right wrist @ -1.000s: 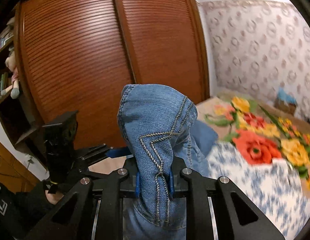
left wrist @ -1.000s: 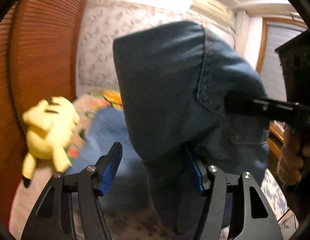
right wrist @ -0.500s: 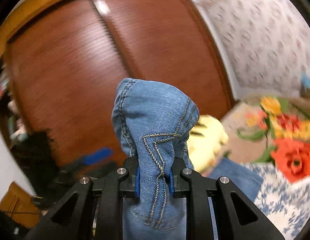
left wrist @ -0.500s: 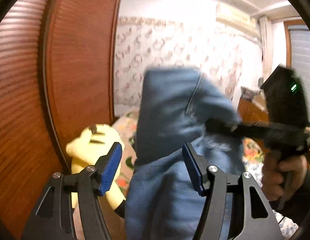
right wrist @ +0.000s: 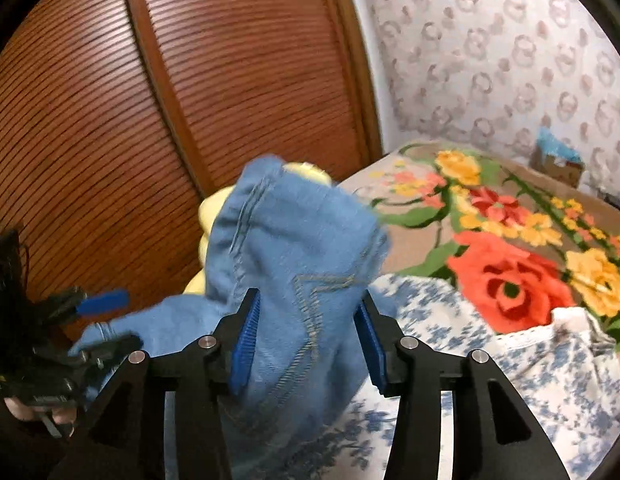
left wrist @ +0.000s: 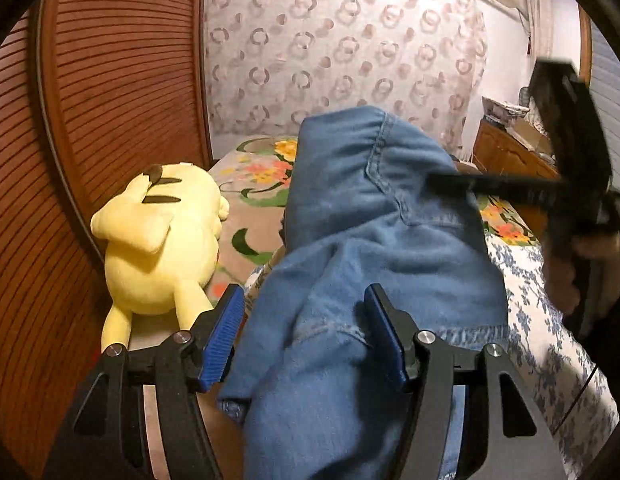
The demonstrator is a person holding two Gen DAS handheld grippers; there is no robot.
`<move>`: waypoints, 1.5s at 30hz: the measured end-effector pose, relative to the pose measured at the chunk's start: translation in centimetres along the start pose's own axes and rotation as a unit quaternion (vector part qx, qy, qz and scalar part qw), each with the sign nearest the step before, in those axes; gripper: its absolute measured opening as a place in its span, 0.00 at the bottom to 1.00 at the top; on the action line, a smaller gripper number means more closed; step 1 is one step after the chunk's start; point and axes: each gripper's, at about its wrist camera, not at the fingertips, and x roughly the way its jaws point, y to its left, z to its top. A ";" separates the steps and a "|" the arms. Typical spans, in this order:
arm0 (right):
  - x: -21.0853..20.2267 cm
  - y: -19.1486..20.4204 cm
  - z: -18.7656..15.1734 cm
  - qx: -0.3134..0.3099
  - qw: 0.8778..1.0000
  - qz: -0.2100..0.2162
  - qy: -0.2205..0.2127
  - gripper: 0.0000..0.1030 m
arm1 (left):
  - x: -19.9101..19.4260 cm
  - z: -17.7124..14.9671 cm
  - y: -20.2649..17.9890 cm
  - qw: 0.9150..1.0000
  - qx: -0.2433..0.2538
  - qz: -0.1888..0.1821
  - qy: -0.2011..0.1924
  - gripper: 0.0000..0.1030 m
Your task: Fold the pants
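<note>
Your left tongs [left wrist: 304, 332] stand wide apart, their ribbed blue pads [left wrist: 222, 340] clear of the cloth on either side, gripping nothing. Between them bulges the pants [left wrist: 374, 240], soft mid-blue denim bunched into a rounded hump, with a gathered seam running over the crown and a frayed pale hem low down near the right pad. The denim sits over the bed [left wrist: 550, 340], whose near part is covered by a white sheet printed with small blue flowers.

Your right tongs [right wrist: 308, 340] are likewise spread, the blue pads [right wrist: 246, 340] flanking the fabric; whether they touch it you cannot tell, since the cloth is blurred. From this side the pants [right wrist: 294, 264] show tan zigzag topstitching and a double-stitched seam up the left edge.

Beside the denim lies a yellow plush toy [left wrist: 162, 240], smooth and rounded, with black ear tips, against the wardrobe door [left wrist: 122, 80] of reddish wood with fine horizontal slats. Further up the bed is a plush blanket [right wrist: 510, 248] with large red, orange and yellow flowers on tan. The wallpaper [left wrist: 342, 60] behind carries a pale looped pattern.
</note>
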 end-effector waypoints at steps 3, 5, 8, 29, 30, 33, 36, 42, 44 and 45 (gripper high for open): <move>-1.8 0.1 0.8 0.010 0.999 -0.028 -0.035 0.48 | 1.1 -0.6 0.8 1.000 -0.008 0.003 0.011 0.62; -1.1 0.5 1.3 0.013 0.998 -0.053 -0.024 0.48 | 1.1 -1.4 0.6 1.000 -0.013 0.006 0.018 0.62; 1.0 1.1 0.9 0.003 0.996 -0.090 0.016 0.48 | 1.0 -2.2 0.9 1.000 -0.022 0.003 0.019 0.62; -17.0 6.0 -11.0 0.033 0.993 -0.106 -0.048 0.48 | -7.7 -2.5 -6.7 0.998 0.036 -0.026 -0.043 0.67; -18.0 6.3 -11.8 0.031 0.992 -0.110 -0.052 0.48 | -8.1 -2.6 -7.1 0.998 0.039 -0.028 -0.045 0.67; -21.2 6.8 -14.4 0.030 0.989 -0.131 -0.059 0.48 | -9.5 -3.0 -8.9 0.996 0.050 -0.039 -0.055 0.72; -24.9 7.6 -16.5 0.033 0.986 -0.148 -0.070 0.48 | -10.5 -3.3 -10.4 0.995 0.058 -0.050 -0.061 0.73; -32.1 10.4 -20.5 0.045 0.978 -0.181 -0.088 0.48 | -12.3 -4.1 -13.5 0.992 0.077 -0.074 -0.070 0.77; -33.9 11.1 -21.6 0.048 0.975 -0.195 -0.092 0.48 | -12.9 -4.3 -14.4 0.991 0.081 -0.081 -0.074 0.78; -34.9 11.4 -22.3 0.049 0.974 -0.201 -0.095 0.48 | -13.1 -4.4 -14.8 0.990 0.083 -0.087 -0.074 0.78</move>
